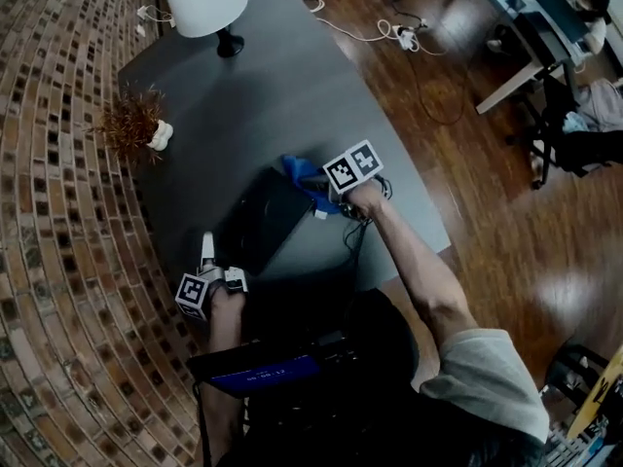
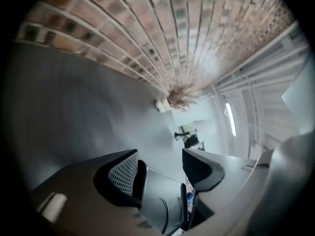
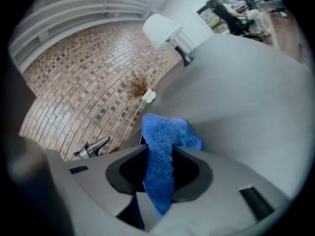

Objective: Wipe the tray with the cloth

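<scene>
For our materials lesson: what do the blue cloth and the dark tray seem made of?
The cloth: likely microfibre or terry, matte; its ribbed, fuzzy weave shows. The tray: perhaps plastic or coated metal, dark and smooth; too dim to settle.

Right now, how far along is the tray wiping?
Done: the blue textured cloth is clamped in the right tool. In hand: it is at the far edge of the dark rectangular tray; the left tool is open, empty, beside the near corner. Left: the wiping; whether any has happened doesn't show.
</scene>
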The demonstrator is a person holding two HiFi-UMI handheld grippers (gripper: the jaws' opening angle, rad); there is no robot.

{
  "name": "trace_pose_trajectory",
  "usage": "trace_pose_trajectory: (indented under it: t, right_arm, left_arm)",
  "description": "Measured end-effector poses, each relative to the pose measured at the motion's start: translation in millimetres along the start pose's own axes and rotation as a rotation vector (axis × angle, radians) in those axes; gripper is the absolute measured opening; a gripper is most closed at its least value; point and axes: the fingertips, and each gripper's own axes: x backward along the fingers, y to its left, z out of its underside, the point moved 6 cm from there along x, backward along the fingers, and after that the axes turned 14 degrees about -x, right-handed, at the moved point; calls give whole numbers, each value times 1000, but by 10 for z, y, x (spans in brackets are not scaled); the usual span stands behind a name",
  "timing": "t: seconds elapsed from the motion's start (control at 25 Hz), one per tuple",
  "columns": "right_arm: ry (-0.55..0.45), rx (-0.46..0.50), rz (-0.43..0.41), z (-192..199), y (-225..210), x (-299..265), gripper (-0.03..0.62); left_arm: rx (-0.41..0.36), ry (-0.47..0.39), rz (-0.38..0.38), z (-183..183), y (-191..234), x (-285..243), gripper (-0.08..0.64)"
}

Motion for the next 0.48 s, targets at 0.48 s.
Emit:
trace_pose_trajectory:
  t: [0.48]
  right_arm:
    - [-439,-200,-81,372,-120,786,126]
  left_arm:
    - [-656,278,405,-104,-1207,-230,244]
